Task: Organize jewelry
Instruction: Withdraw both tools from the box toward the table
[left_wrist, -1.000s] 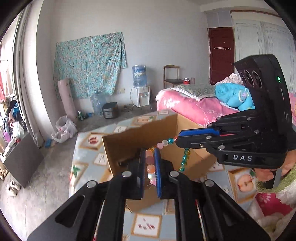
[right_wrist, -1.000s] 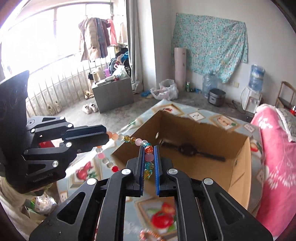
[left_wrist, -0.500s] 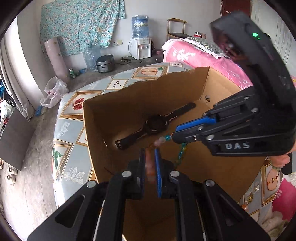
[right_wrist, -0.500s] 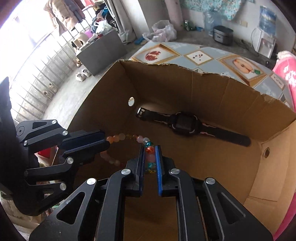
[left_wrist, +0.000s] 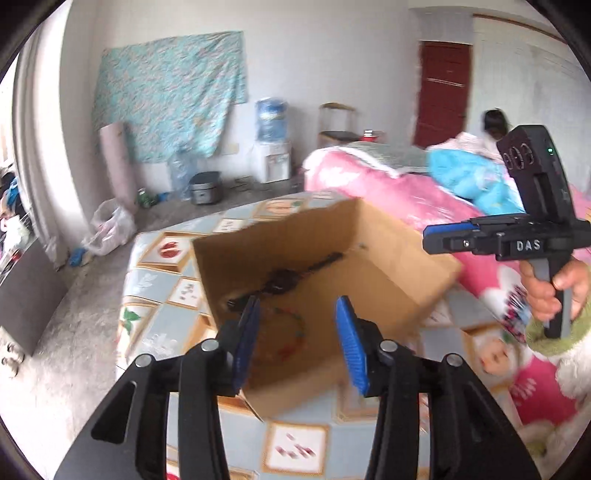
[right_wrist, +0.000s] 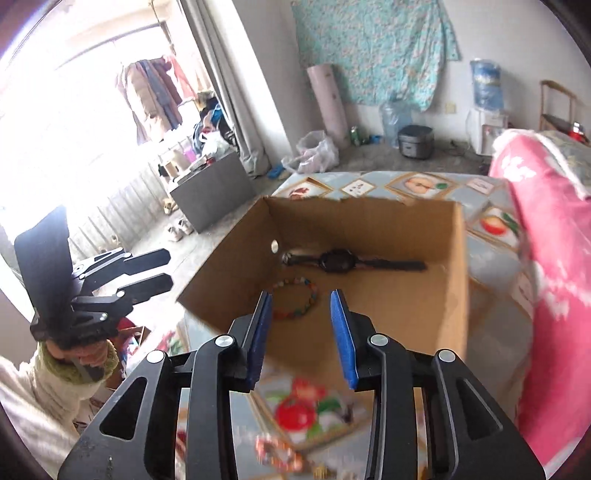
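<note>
Cardboard box (right_wrist: 369, 221) sits open on a table w/ a fruit-print cloth (right_wrist: 421, 184). Bead bracelet (right_wrist: 295, 297) lies flat on the box floor, near the left wall, just in front of a black watch (right_wrist: 338, 260) stretched along the back wall; bracelet and watch close but apart.

Right gripper (right_wrist: 301, 325) hangs above the box's near edge, jaws spreading wider, nothing between the pads; bracelet shows in the gap but lies on the box floor below, not touched. Left gripper (left_wrist: 295, 334) likewise over the box's near side, jaws opening, gap empty, bracelet (left_wrist: 286, 338) blurred on the box floor beyond.

In the left view the right gripper (left_wrist: 428, 240) shows side-on, right of the box (left_wrist: 388, 258), held by a hand (left_wrist: 550, 286). Another bead piece (right_wrist: 275, 452), blurred, lies on the cloth in front of the box.
</note>
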